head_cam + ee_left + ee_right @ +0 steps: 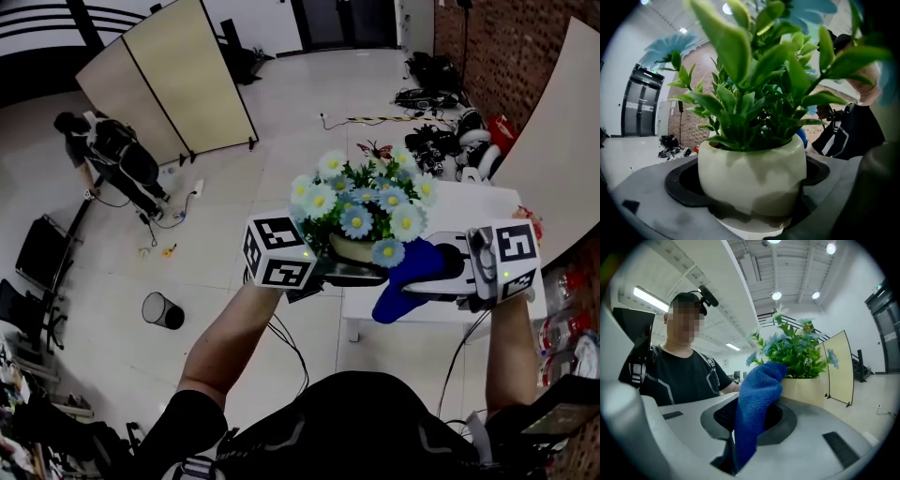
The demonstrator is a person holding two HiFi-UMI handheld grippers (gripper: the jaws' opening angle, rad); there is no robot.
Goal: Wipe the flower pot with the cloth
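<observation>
The flower pot (354, 247) is held up in the middle of the head view, in front of the near left edge of a white table (469, 202). It is pale and rounded, filled with green leaves and blue and white flowers (361, 202). It is gripped low on its sides by the left gripper (339, 275), whose jaws are spread wide to the pot's width and closed against it, as the left gripper view shows (752, 187). A blue cloth (408, 277) is seen just right of the pot, its upper end lying against the pot's side. The cloth is pinched between the nearly closed jaws of the right gripper (750, 427), and its lower end hangs down. At the upper left of the head view, a person (108, 155) is seen bent over beside a beige folding screen (178, 75), and a round bin (162, 310) stands on the tiled floor at the left.
</observation>
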